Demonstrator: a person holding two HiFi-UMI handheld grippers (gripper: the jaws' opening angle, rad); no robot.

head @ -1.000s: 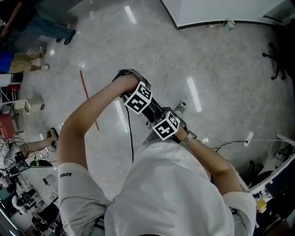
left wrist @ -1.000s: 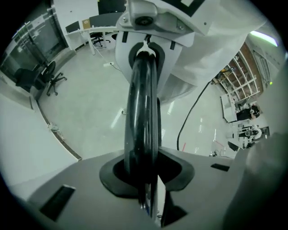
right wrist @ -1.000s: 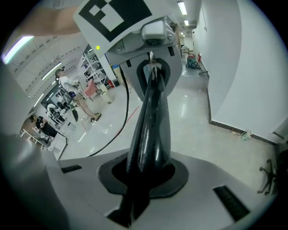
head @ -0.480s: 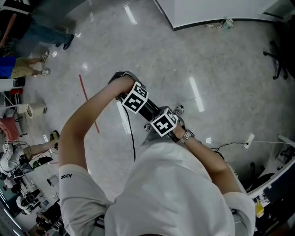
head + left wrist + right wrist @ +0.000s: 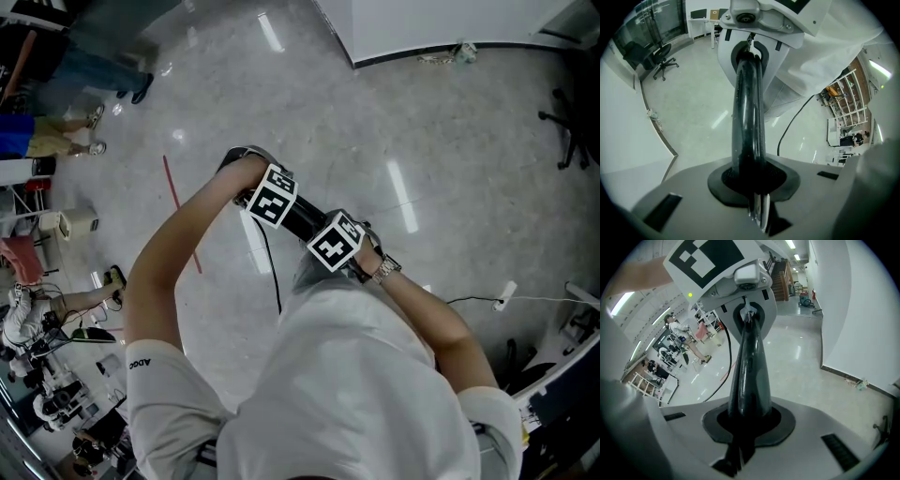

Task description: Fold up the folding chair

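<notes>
Of the folding chair only a black tube [image 5: 302, 217] shows, and it runs between my two grippers; my arms and body hide the rest. My left gripper [image 5: 273, 197] is shut on one end of the tube [image 5: 749, 108]. Its jaws have just been closing, with the tube between them. My right gripper [image 5: 336, 241] is shut on the other end of the tube [image 5: 749, 366]. In the left gripper view the right gripper [image 5: 750, 28] sits at the tube's far end. In the right gripper view the left gripper [image 5: 745, 287] does the same. Both point steeply down at the floor.
A red strip [image 5: 181, 214] and a black cable [image 5: 272, 281] lie on the glossy grey floor. A white wall base [image 5: 422, 52] runs along the top, with an office chair base [image 5: 567, 131] at the right. A white power strip [image 5: 506, 292] lies lower right. People [image 5: 56, 141] and workbenches are at the left.
Both grippers have drifted together across the floor with the tube still between them. The right marker cube has come a little closer to the left one.
</notes>
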